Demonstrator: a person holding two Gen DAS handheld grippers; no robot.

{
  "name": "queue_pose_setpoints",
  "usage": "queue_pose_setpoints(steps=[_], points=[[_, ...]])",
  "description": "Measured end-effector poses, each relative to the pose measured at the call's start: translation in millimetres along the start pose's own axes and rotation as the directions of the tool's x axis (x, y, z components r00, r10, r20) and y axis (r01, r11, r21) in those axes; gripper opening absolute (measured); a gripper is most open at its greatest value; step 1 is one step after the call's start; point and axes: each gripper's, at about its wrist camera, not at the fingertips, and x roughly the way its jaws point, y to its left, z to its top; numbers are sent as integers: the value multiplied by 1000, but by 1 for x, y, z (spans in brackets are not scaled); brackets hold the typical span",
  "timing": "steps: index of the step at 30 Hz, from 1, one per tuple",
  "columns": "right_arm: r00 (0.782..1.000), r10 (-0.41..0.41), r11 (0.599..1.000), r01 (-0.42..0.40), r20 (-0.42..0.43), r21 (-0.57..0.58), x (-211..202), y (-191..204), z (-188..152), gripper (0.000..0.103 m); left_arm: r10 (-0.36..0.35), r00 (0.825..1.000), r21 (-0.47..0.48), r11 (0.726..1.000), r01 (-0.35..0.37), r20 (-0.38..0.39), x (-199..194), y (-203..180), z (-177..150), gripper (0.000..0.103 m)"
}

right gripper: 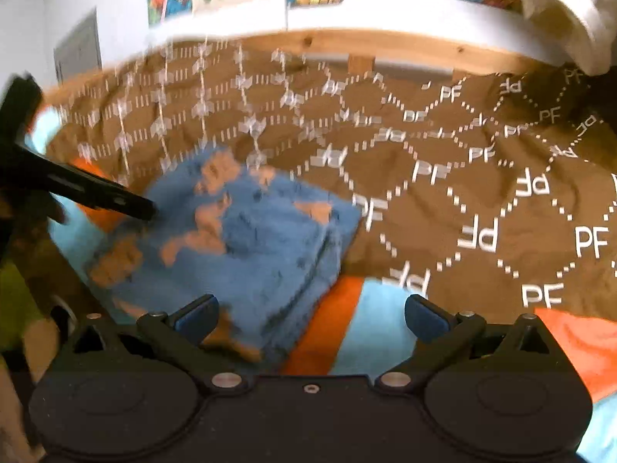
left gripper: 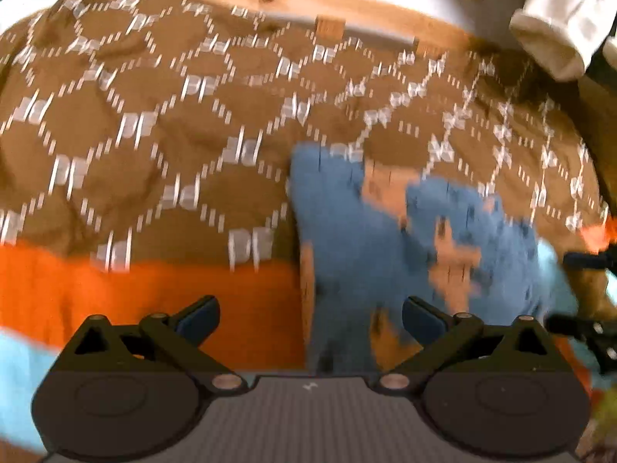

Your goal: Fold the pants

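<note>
The pants (right gripper: 246, 239), blue with tan patches, lie folded in a compact stack on the brown patterned blanket (right gripper: 462, 177), overlapping its orange and light-blue stripes (right gripper: 347, 328). Both the left gripper (left gripper: 310, 322) and right gripper (right gripper: 310, 322) hang over the stack with jaws wide apart, holding nothing. The frames are motion-blurred.
</note>
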Motion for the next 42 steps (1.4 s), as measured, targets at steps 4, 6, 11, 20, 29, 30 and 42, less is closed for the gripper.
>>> queue_pose_setpoints(steps=[4,6,11,20,29,30,42], points=[[998,-27,998,24,-49,-60,7,10,-13,102,38,999,23,999,-39,34,-5,-1,-30,103],[999,-14,998,11,-45,-70,4,10,-13,102,43,998,34,998,-45,43,-10,-2,-36,103],[984,162,985,-165,-79,-40,2,-11,22,102,1,1000,22,1000,-1,22,-20,3,-34,103],[880,357,930,-367,-313,27,70,-39,86,101,-135,991,-104,985,136,20,-14,6,-35,103],[896,430,859,-368,-111,356,96,-86,70,87,-97,995,4,995,97,21,-11,-3,-47,103],[896,432,847,-367,-97,384,96,-89,69,73,-95,995,-1,995,95,24,-10,-4,-48,103],[949,308,921,-278,-73,271,81,-95,77,4,-110,994,-30,993,110,7,-9,1,-45,103]])
